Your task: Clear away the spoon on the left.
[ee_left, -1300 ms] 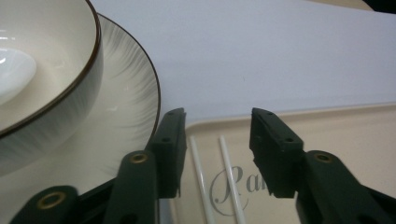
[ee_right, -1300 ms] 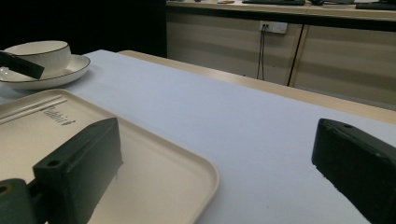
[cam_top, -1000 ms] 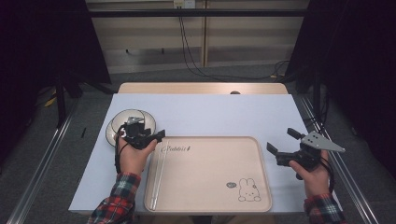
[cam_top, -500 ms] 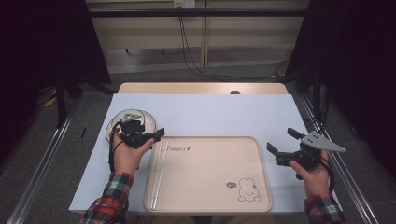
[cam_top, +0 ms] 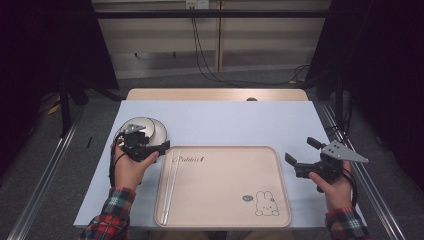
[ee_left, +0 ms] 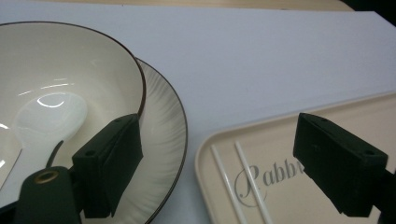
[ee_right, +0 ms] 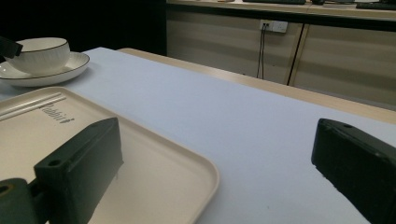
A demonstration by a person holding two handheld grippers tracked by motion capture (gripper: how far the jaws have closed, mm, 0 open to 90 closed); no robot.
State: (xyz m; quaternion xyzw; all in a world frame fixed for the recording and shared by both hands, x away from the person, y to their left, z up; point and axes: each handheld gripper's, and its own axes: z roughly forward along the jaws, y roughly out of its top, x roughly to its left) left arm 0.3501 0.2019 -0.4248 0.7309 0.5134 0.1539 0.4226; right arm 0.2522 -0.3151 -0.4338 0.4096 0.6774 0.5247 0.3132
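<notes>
At the left of the counter (cam_top: 225,122) our left tool (cam_top: 150,148) hung over the near rim of the bowl (ee_left: 70,79), which sat on its plate (ee_left: 161,135) with a white spoon (ee_left: 49,114) lying inside; its jaws had just been opening and stood wide with nothing between them. We judged the step to be taking hold of the bowl or the spoon, so we meant to bring one jaw inside the rim and the other outside before closing, squarely, to avoid tipping the bowl on the plate. Just beside it lay the tray (cam_top: 280,200) with two chopsticks (ee_left: 238,182) along its left edge. At the right our right tool (cam_top: 302,155) waited, open and empty.
</notes>
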